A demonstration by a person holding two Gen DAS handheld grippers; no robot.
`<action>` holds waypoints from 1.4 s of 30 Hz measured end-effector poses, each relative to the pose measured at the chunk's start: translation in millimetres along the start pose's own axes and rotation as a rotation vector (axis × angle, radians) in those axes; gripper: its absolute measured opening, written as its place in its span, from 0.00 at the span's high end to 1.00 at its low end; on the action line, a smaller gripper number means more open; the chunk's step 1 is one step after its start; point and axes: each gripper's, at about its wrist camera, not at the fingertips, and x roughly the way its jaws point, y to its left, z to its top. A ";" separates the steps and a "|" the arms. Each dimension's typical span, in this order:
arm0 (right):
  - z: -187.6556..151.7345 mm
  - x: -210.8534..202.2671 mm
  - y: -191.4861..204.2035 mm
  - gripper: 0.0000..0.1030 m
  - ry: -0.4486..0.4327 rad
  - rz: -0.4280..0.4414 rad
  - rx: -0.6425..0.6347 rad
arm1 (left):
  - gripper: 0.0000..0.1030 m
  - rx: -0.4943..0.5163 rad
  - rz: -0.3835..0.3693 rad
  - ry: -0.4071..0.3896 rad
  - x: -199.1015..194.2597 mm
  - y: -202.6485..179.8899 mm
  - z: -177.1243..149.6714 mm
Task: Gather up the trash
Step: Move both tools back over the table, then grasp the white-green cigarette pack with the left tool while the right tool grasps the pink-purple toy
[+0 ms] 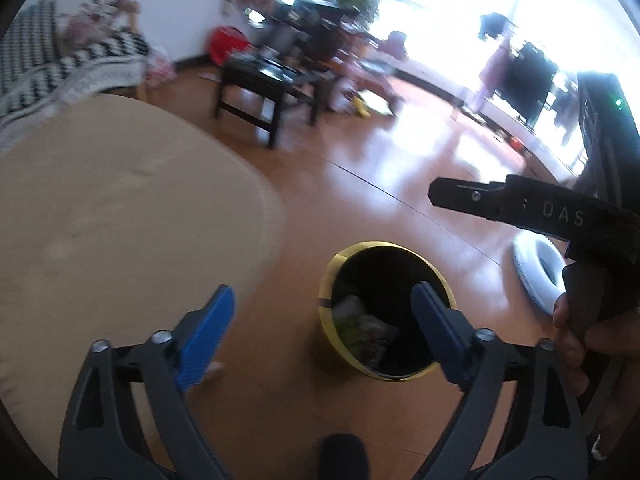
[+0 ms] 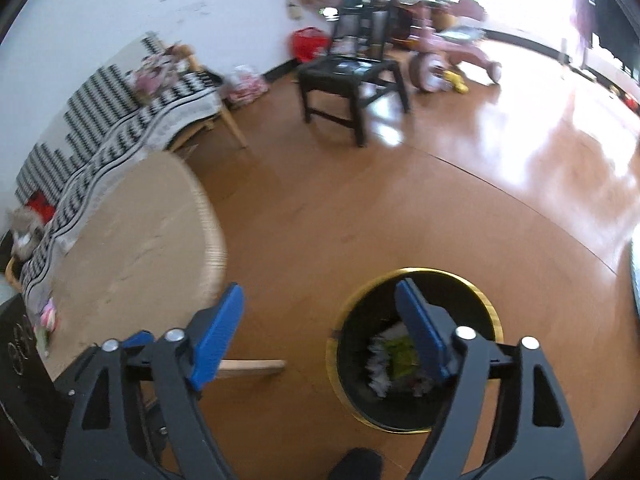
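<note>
Trash [image 1: 362, 330] lies crumpled at the bottom of a yellow bin [image 1: 326, 312] with a black liner, standing on the wooden floor [image 1: 340, 200]; it looks like white and green wrappers, though blur hides the detail. From the left wrist view, the left claw [image 1: 322, 320] hangs above the floor with its blue fingers [image 1: 208, 326] spread wide and nothing between them; the bin sits below and just ahead, under its right finger. The right claw [image 2: 320, 328] is likewise spread wide and empty, and in its own view the bin [image 2: 494, 320] sits below its right finger with the trash [image 2: 394, 358] visible inside. To the left of both claws is a round tan table [image 1: 120, 208], and beyond it a sofa with a black-and-white zigzag cover [image 2: 108, 120]. Farther ahead stands a dark low table [image 1: 264, 84]. A white ring [image 1: 538, 276] lies on the floor right of the bin.
</note>
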 end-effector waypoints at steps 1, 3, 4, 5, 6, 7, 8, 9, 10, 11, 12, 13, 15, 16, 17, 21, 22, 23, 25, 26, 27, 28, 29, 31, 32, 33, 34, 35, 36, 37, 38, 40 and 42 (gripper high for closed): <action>1.5 1.3 15.7 0.19 -0.003 0.017 -0.017 | 0.10 -0.008 0.027 -0.019 -10.0 10.6 0.4; 6.0 5.1 50.5 0.14 -0.007 0.051 -0.055 | 0.07 -0.025 0.106 -0.054 -35.4 40.3 -2.0; 7.5 7.3 68.8 0.14 -0.006 0.068 -0.075 | 0.07 -0.032 0.135 -0.067 -46.6 52.4 -2.6; 8.6 9.3 86.3 0.12 -0.004 0.084 -0.095 | 0.07 -0.039 0.158 -0.080 -56.7 63.9 -4.6; 9.3 12.1 109.0 0.11 -0.001 0.106 -0.121 | 0.07 -0.056 0.198 -0.097 -71.6 83.8 -8.0; 9.7 13.9 128.4 0.11 0.000 0.123 -0.143 | 0.07 -0.075 0.229 -0.109 -82.7 99.5 -10.5; 9.4 16.6 154.2 0.11 0.000 0.144 -0.175 | 0.07 -0.091 0.248 -0.117 -90.8 111.8 -13.1; 8.9 18.1 169.7 0.10 0.000 0.156 -0.195 | 0.07 -0.123 0.276 -0.129 -104.4 133.0 -17.0; 6.3 21.1 191.6 0.09 0.000 0.169 -0.227 | 0.07 -0.145 0.294 -0.137 -113.8 147.1 -20.4; 2.7 24.2 216.9 0.09 0.000 0.181 -0.267 | 0.07 -0.168 0.316 -0.146 -123.4 161.8 -23.0; -0.4 27.6 238.1 0.09 -0.001 0.188 -0.300 | 0.07 -0.195 0.349 -0.154 -136.8 183.3 -28.7; -2.1 30.3 254.1 0.09 -0.001 0.190 -0.325 | 0.07 -0.211 0.372 -0.160 -146.0 197.6 -33.4; -12.4 36.3 292.0 0.08 0.002 0.201 -0.387 | 0.07 -0.246 0.417 -0.174 -165.2 227.1 -44.5; -16.8 40.0 308.2 0.08 0.007 0.210 -0.413 | 0.07 -0.270 0.442 -0.178 -175.9 245.4 -52.6; -21.8 43.1 321.6 0.08 0.011 0.219 -0.434 | 0.07 -0.291 0.463 -0.178 -184.0 260.9 -58.8; -46.2 60.0 383.0 0.08 0.058 0.292 -0.505 | 0.07 -0.376 0.555 -0.164 -214.1 321.8 -87.7; -54.2 62.4 395.5 0.08 0.068 0.308 -0.519 | 0.07 -0.389 0.568 -0.158 -216.7 333.4 -91.6; -61.4 65.7 406.9 0.08 0.078 0.322 -0.533 | 0.07 -0.403 0.585 -0.150 -221.4 344.6 -98.7; -76.9 75.2 437.2 0.08 0.101 0.350 -0.572 | 0.07 -0.425 0.629 -0.130 -228.9 367.8 -111.6; -83.3 78.7 447.9 0.08 0.106 0.357 -0.587 | 0.07 -0.429 0.643 -0.122 -230.7 376.5 -115.1; -91.6 84.4 462.8 0.08 0.112 0.362 -0.609 | 0.07 -0.427 0.654 -0.108 -231.0 385.5 -118.7; -97.0 87.1 470.4 0.08 0.118 0.364 -0.622 | 0.07 -0.421 0.661 -0.091 -228.9 392.3 -121.4; -104.5 92.9 482.9 0.08 0.129 0.368 -0.647 | 0.07 -0.413 0.666 -0.077 -226.6 399.6 -121.6; -114.4 100.3 496.3 0.08 0.136 0.363 -0.679 | 0.07 -0.373 0.681 -0.043 -221.4 411.0 -123.2; -119.2 104.3 503.0 0.08 0.139 0.359 -0.695 | 0.07 -0.348 0.692 -0.032 -219.0 415.7 -124.1; -123.1 108.0 508.4 0.08 0.145 0.359 -0.709 | 0.07 -0.334 0.690 -0.025 -217.5 418.6 -125.5; -125.3 111.0 511.2 0.08 0.150 0.361 -0.718 | 0.07 -0.316 0.679 -0.009 -214.9 421.9 -127.9; -127.4 113.6 513.9 0.08 0.154 0.366 -0.724 | 0.07 -0.305 0.671 0.006 -211.0 424.7 -128.5; -130.1 116.7 518.0 0.08 0.160 0.367 -0.731 | 0.07 -0.292 0.663 0.024 -207.0 428.1 -129.9; -130.3 119.0 518.2 0.08 0.162 0.367 -0.736 | 0.07 -0.282 0.656 0.034 -204.5 429.8 -130.8; -131.9 122.3 521.6 0.08 0.164 0.366 -0.743 | 0.07 -0.281 0.650 0.046 -202.0 429.2 -131.7; -134.5 128.0 528.1 0.08 0.167 0.363 -0.753 | 0.07 -0.289 0.618 0.037 -202.3 432.0 -130.7; -137.4 133.8 536.3 0.08 0.171 0.359 -0.759 | 0.15 -0.289 0.603 0.013 -205.4 430.3 -129.4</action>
